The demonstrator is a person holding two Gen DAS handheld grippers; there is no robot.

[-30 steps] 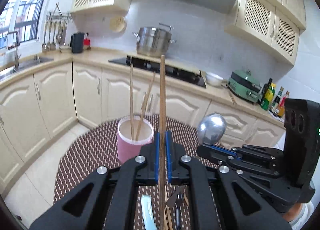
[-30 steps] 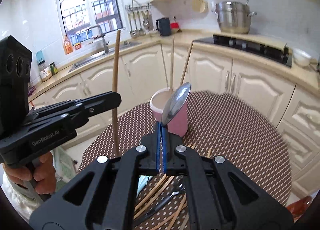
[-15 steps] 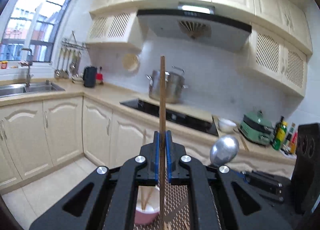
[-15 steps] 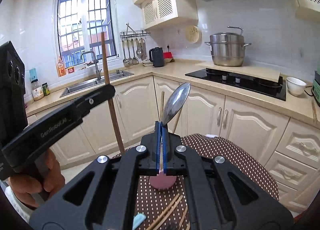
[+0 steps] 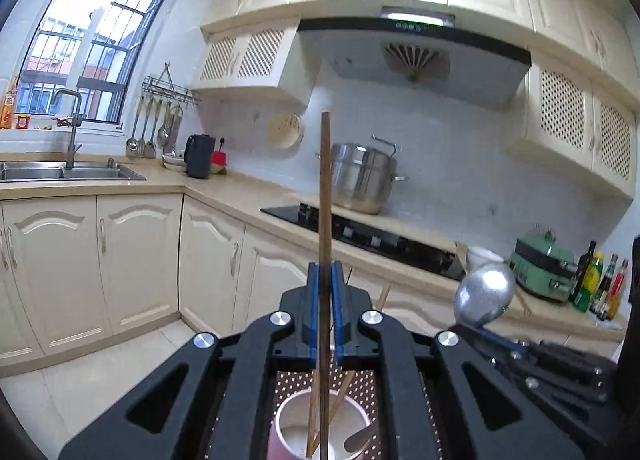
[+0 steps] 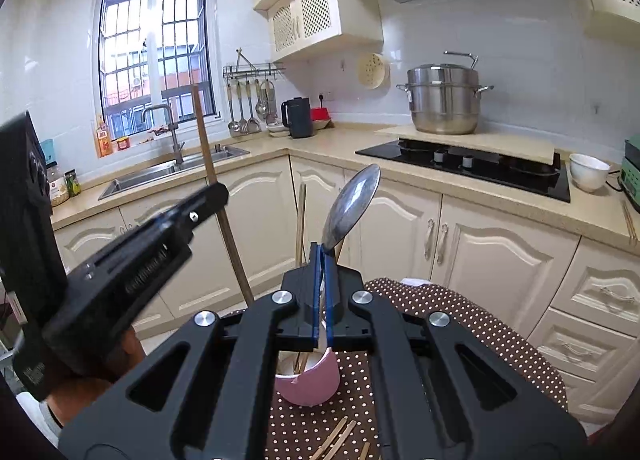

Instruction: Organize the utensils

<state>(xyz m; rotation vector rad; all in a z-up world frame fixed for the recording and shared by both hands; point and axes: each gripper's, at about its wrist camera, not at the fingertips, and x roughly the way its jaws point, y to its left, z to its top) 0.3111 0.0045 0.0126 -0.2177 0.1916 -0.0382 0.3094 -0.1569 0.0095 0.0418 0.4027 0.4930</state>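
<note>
Both grippers have closed in on the pink cup since a second ago, so it now sits low under the jaws in each view. Its rim is open, with chopsticks and a spoon handle inside. Dotted table stays bare to the right. Left gripper points almost level, pinching an upright chopstick over the cup. Right gripper, tipped slightly down, clamps a spoon, bowl upward.
</note>
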